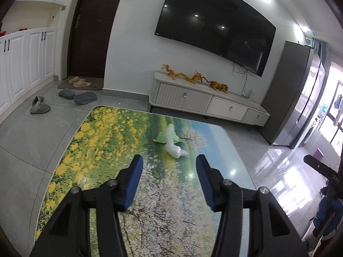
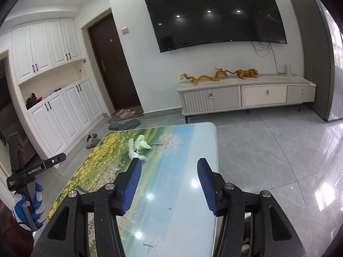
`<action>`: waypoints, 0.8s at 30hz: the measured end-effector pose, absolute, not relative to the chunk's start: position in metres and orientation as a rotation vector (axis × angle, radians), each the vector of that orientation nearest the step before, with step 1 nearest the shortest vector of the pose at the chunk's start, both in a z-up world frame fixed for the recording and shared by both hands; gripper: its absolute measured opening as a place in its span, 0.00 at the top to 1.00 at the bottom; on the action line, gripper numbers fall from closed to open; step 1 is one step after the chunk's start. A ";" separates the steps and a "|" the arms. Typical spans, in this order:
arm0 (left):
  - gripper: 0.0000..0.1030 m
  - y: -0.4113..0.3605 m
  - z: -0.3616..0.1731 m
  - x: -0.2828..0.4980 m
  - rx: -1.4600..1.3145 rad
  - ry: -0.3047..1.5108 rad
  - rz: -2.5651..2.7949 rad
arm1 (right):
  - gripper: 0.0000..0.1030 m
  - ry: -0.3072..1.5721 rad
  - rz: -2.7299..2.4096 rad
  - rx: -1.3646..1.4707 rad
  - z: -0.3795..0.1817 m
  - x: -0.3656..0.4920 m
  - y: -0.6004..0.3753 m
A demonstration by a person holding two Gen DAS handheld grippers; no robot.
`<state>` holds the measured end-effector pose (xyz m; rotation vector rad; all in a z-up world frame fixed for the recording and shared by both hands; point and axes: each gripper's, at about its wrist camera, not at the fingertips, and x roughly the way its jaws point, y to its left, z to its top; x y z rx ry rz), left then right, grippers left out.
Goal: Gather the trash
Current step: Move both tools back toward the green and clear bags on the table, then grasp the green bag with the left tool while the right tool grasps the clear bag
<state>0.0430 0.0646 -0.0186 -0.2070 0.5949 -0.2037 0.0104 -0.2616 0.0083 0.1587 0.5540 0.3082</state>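
Blue fingers (image 2: 137, 184) cover part of white crumpled trash (image 2: 135, 155).

Left claw (image 1: 169, 160) above the desk (image 1: 103, 141), blue pads apart, nothing between them. Ahead on the flower-print desk top: a crumpled white tissue (image 1: 174, 147) touching a pale green wrapper (image 1: 163, 138). Grey slippers (image 1: 39, 106) lie on the floor, far left.
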 end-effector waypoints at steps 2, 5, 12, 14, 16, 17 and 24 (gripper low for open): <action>0.36 0.078 -0.015 0.045 -0.212 0.573 -0.166 | 0.47 0.546 0.325 0.146 0.011 0.015 -0.254; 0.35 0.094 -0.010 0.047 -0.213 0.550 -0.132 | 0.47 0.540 0.349 0.133 0.013 0.025 -0.243; 0.35 0.114 -0.032 0.077 -0.191 0.597 -0.103 | 0.47 0.577 0.407 0.105 -0.001 0.058 -0.216; 0.35 0.116 -0.045 0.090 -0.185 0.628 -0.101 | 0.47 0.600 0.426 0.096 -0.011 0.072 -0.205; 0.35 0.116 -0.057 0.101 -0.181 0.655 -0.101 | 0.47 0.630 0.445 0.087 -0.022 0.089 -0.192; 0.36 0.116 -0.064 0.109 -0.181 0.670 -0.104 | 0.47 0.644 0.455 0.082 -0.029 0.097 -0.185; 0.36 0.108 -0.099 0.168 -0.187 0.757 -0.151 | 0.47 0.747 0.531 0.046 -0.078 0.162 -0.133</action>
